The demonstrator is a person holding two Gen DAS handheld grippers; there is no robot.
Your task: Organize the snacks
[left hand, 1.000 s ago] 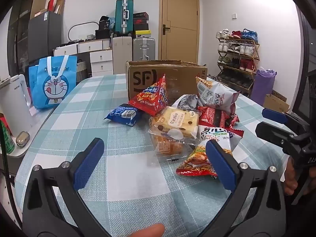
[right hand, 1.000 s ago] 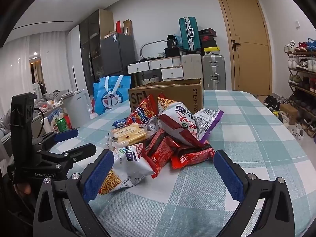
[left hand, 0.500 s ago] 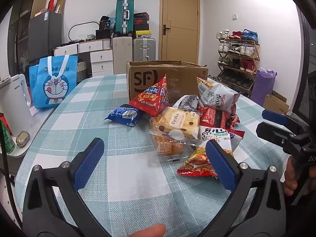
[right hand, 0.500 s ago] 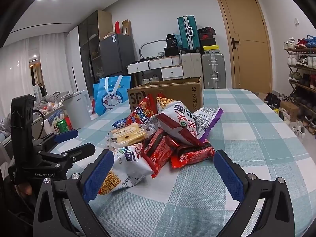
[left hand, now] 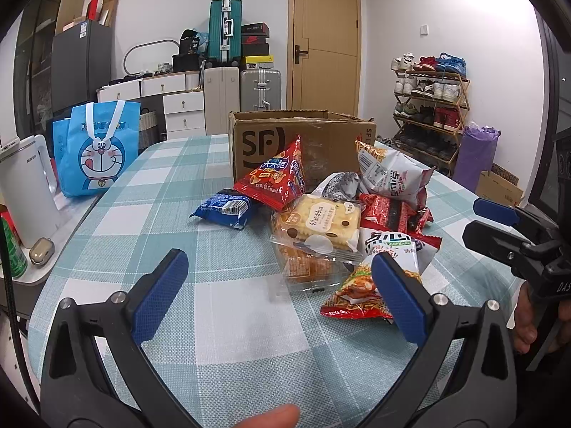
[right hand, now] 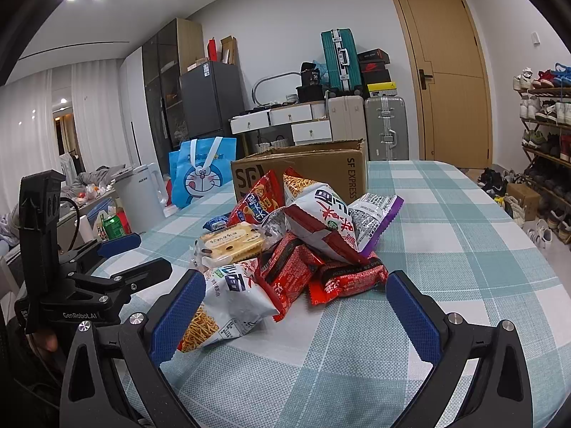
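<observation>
A pile of snack bags lies on the checked tablecloth (left hand: 221, 306) in front of an open SF cardboard box (left hand: 285, 142) (right hand: 321, 171). It holds a red triangular bag (left hand: 274, 178), a blue packet (left hand: 226, 207), a yellow biscuit pack (left hand: 317, 219) (right hand: 232, 240) on a clear tray, a white noodle bag (left hand: 378, 278) (right hand: 228, 306), red packets (right hand: 342, 278) and a white-red bag (right hand: 321, 221). My left gripper (left hand: 278, 292) is open and empty, short of the pile. My right gripper (right hand: 292, 310) is open and empty, its left finger beside the noodle bag.
A blue Doraemon bag (left hand: 94, 149) and a white kettle (left hand: 25, 192) stand on a side counter left of the table. Suitcases, drawers and a door are behind. A shoe rack (left hand: 428, 107) is at the right. The table's edge runs along the left.
Both views have shifted only slightly. The grippers stay open and the snacks have not moved.
</observation>
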